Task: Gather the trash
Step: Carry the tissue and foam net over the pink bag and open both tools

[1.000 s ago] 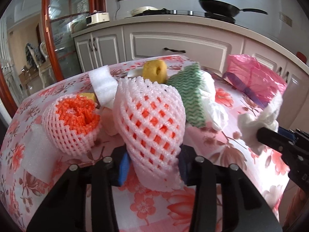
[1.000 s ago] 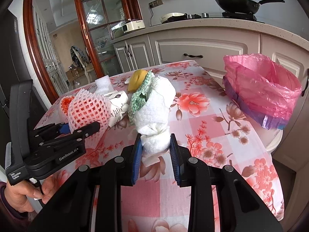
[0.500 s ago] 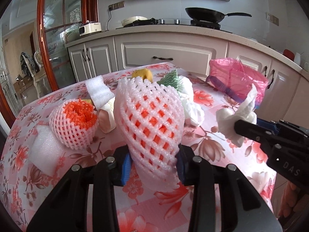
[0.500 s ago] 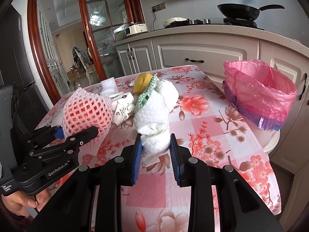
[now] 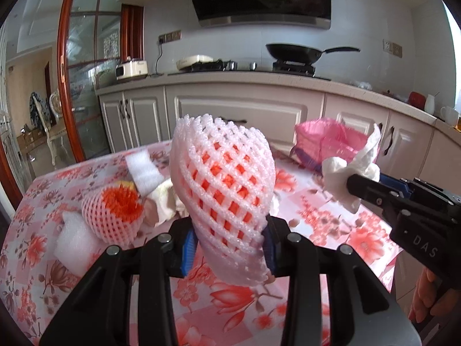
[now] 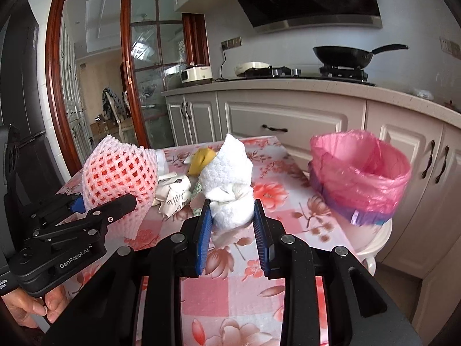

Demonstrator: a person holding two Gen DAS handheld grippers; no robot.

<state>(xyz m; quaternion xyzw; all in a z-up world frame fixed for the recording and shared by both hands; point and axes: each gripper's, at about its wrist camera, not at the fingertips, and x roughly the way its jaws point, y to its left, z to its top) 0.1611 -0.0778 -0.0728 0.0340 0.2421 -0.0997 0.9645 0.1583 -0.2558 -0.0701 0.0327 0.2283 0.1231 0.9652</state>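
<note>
We pinch white foam fruit net (image 5: 222, 190) in left gripper (image 5: 227, 248) | right gripper (image 6: 232, 225) clenches crumpled white tissue wad (image 6: 230, 184) | both light, squashy; we grip mid-body.

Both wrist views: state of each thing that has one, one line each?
left gripper: jaws shut on foam fruit net, lifted off the table
foam fruit net: held, squeezed at its lower end
right gripper: jaws shut on white paper wad, raised
white paper wad: held, crumpled
second foam net: lying on floral tablecloth, orange inner net showing
pink bin bag: open, nothing visible inside
frying pan: on the stove
</note>
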